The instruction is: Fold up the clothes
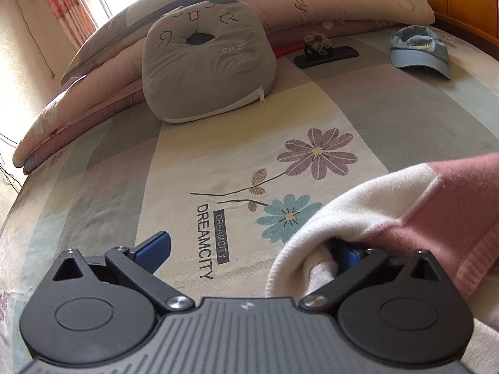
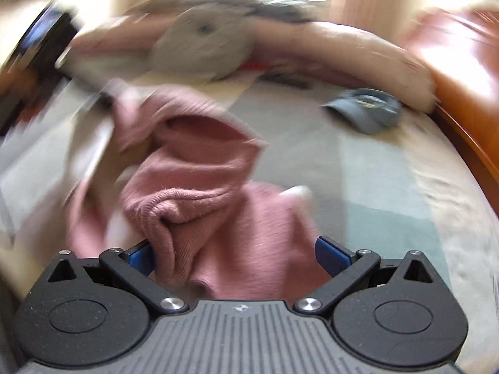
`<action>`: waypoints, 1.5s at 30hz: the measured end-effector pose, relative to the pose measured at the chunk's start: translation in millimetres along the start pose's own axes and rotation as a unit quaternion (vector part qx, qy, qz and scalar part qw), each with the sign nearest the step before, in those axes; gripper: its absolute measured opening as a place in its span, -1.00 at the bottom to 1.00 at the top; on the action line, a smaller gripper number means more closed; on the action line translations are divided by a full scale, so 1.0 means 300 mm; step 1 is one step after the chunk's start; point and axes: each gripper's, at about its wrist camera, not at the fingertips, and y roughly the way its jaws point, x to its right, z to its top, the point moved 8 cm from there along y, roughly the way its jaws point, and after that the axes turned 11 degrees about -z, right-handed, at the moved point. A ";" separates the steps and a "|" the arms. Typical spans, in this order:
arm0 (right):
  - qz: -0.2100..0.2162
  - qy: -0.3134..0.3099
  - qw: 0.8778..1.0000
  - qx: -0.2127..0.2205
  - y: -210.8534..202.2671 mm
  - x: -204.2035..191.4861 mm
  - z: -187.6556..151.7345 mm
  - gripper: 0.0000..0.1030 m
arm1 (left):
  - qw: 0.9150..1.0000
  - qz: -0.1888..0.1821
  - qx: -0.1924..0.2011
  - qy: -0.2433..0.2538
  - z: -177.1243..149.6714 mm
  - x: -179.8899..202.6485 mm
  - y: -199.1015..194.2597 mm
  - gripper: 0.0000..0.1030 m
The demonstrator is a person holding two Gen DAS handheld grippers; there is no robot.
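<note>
— Where's my left gripper [image 1: 252,254]?

— Low over the bedsheet [image 1: 218,131], jaws spread; the pink-and-white sweater [image 1: 405,212] drapes over its right finger only, lower right of frame.

— And my right gripper [image 2: 235,257]?

— Jaws wide too, pink knit bunched between them, nothing clamped. That view's blurred. Only the left view shows the cat pillow [image 1: 205,62] sharply, upper centre, and the blue cap [image 1: 418,50], upper right.

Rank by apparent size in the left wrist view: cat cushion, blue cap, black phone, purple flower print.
1. cat cushion
2. purple flower print, nearer the camera, so inflated
3. blue cap, close to the flower, so unsure
4. black phone, partly covered by a small object
</note>
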 end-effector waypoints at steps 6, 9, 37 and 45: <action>0.025 -0.034 0.999 0.011 -0.030 -0.030 -0.022 1.00 | 0.997 -0.072 -0.003 -0.007 -0.037 0.047 -0.007 0.99; 0.026 -0.065 0.997 0.011 -0.028 -0.080 -0.045 1.00 | 0.993 -0.120 -0.010 0.010 -0.068 0.112 -0.021 0.99; -0.042 -0.012 0.999 -0.031 0.299 0.190 0.219 1.00 | 1.000 -0.013 -0.003 0.026 0.226 0.010 0.155 0.99; -0.019 0.002 0.998 -0.051 0.373 0.238 0.275 1.00 | 0.992 -0.093 -0.014 0.087 0.155 0.181 0.156 0.99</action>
